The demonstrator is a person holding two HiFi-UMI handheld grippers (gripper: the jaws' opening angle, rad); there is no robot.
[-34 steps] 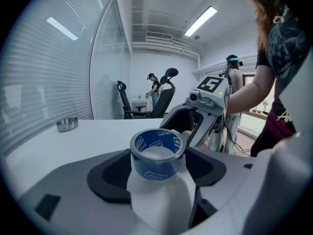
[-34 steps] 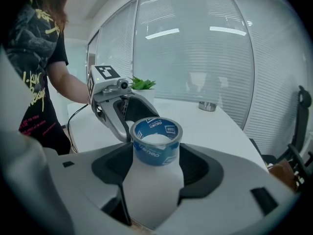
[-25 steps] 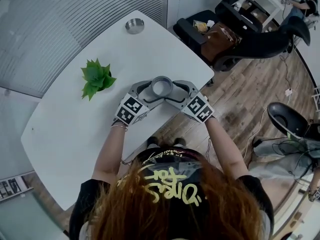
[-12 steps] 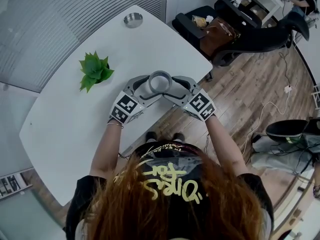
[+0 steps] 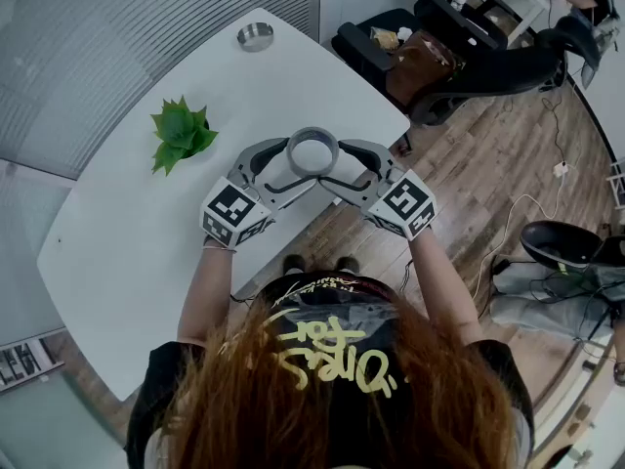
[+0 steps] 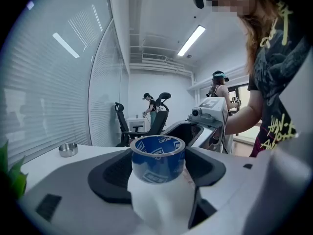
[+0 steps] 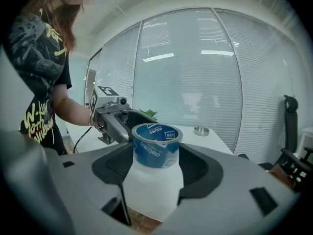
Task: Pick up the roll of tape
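The roll of tape [image 5: 312, 151], blue with white print on its side, hangs in the air over the near edge of the white table [image 5: 127, 233]. My left gripper [image 5: 293, 164] clasps it from the left and my right gripper [image 5: 334, 162] from the right, each with its curved jaws closed around the roll's sides. In the left gripper view the roll [image 6: 157, 158] stands upright between the dark pads, with the right gripper [image 6: 205, 119] behind it. The right gripper view shows the roll [image 7: 156, 145] the same way, with the left gripper [image 7: 110, 111] beyond.
A small green plant [image 5: 181, 132] stands on the table left of the grippers. A round metal dish [image 5: 255, 35] sits at the table's far end. Black office chairs [image 5: 469, 57] stand on the wooden floor to the right, and other people are in the background.
Both grippers have risen together with the roll held between them; it has left the tabletop and now looms larger in the head view.
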